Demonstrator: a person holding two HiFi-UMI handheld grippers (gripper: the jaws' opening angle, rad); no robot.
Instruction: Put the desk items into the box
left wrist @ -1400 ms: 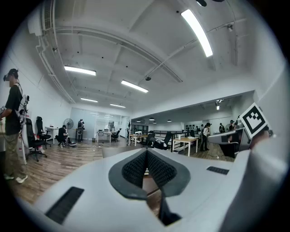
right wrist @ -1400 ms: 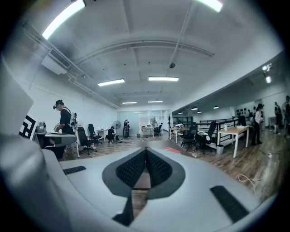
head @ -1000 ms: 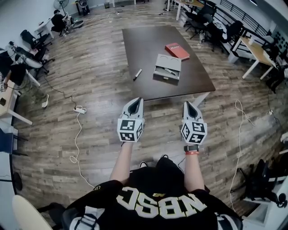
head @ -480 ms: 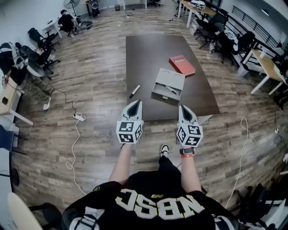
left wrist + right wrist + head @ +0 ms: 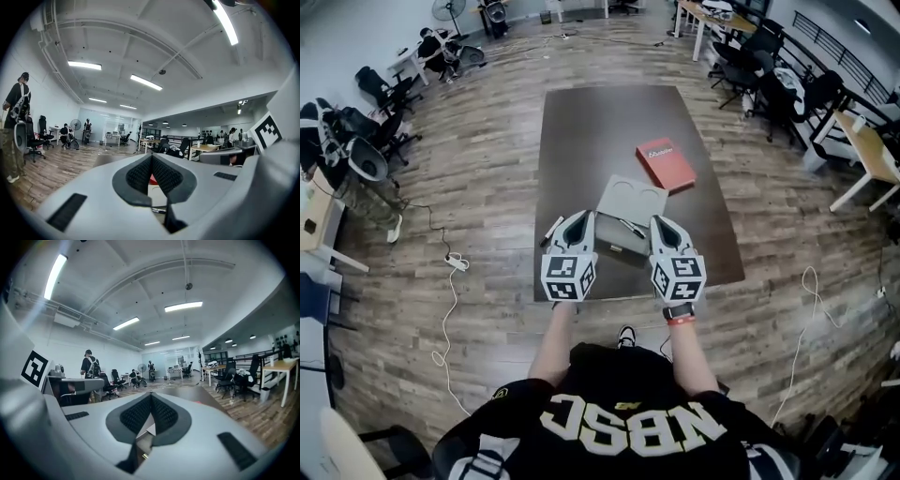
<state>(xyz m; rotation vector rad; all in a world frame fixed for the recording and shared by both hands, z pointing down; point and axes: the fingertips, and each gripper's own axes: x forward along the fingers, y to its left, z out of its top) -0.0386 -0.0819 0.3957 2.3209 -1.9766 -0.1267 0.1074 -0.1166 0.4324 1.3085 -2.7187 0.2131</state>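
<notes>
We log one wood-plank floor (image 5: 487, 187) and one dark brown rectangular table (image 5: 609, 122), matte and smooth. On the table we count four items. One shallow grey box (image 5: 630, 201) sits near the table's near edge, rectangular, with its lid flipped open. One red hardcover book (image 5: 667, 164) lies flat just beyond the box and to its right, not touching it. One thin dark pen (image 5: 630, 227) lies inside the box. One black-and-white marker (image 5: 551, 231) lies on the table left of the box.

We see two grey plastic grippers with ribbed dark pads. The left gripper (image 5: 580, 217) has its jaws pressed together on nothing, and the right gripper (image 5: 660, 222) is likewise closed and empty. Both are held over the table's near edge by the box.
</notes>
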